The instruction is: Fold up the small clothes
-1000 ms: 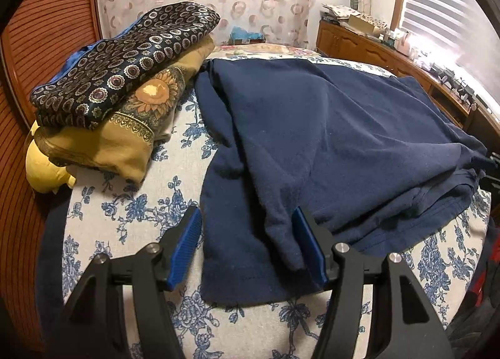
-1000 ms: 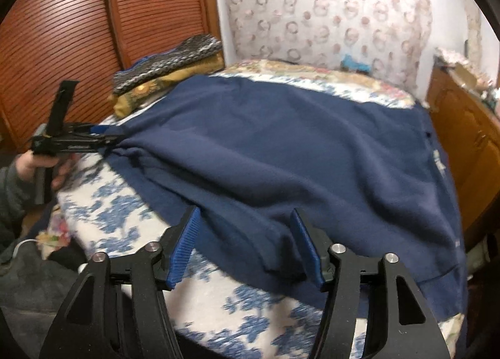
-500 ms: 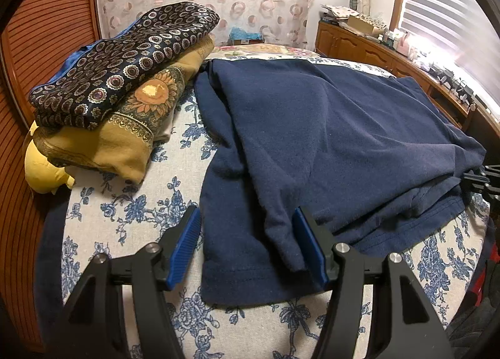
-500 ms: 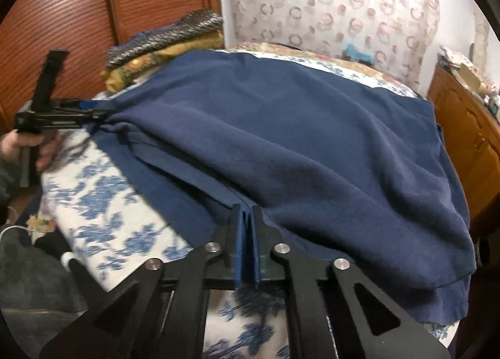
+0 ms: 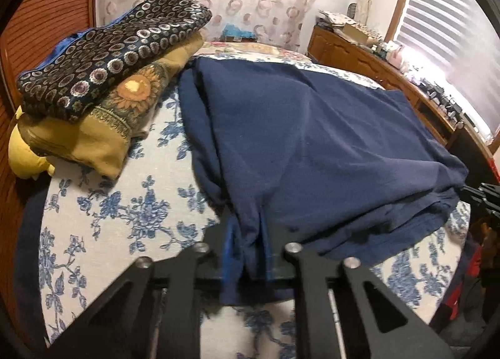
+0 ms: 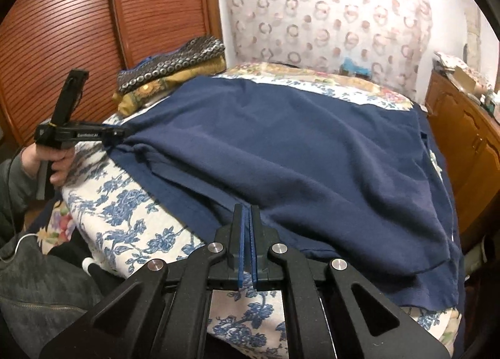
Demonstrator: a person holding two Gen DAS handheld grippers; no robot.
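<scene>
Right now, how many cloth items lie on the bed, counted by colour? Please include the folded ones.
Navy blue: 1, the navy garment spread across the bed, with both grippers shut on its near edge.
Dark with ring pattern: 1, the folded ring-patterned cloth on top of the pile.
Mustard with sunflower print: 1, the folded sunflower cloth under it.
Plain yellow: 1, the yellow item partly hidden below.
Total: 4

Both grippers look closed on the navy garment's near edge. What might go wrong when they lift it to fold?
The left gripper has just closed on a bunched pleat of the navy garment, so extra layers may drag the fold crooked. The right gripper pinches only the hem's edge, which might slip. The stacked folded clothes sit close and could get swept.
</scene>
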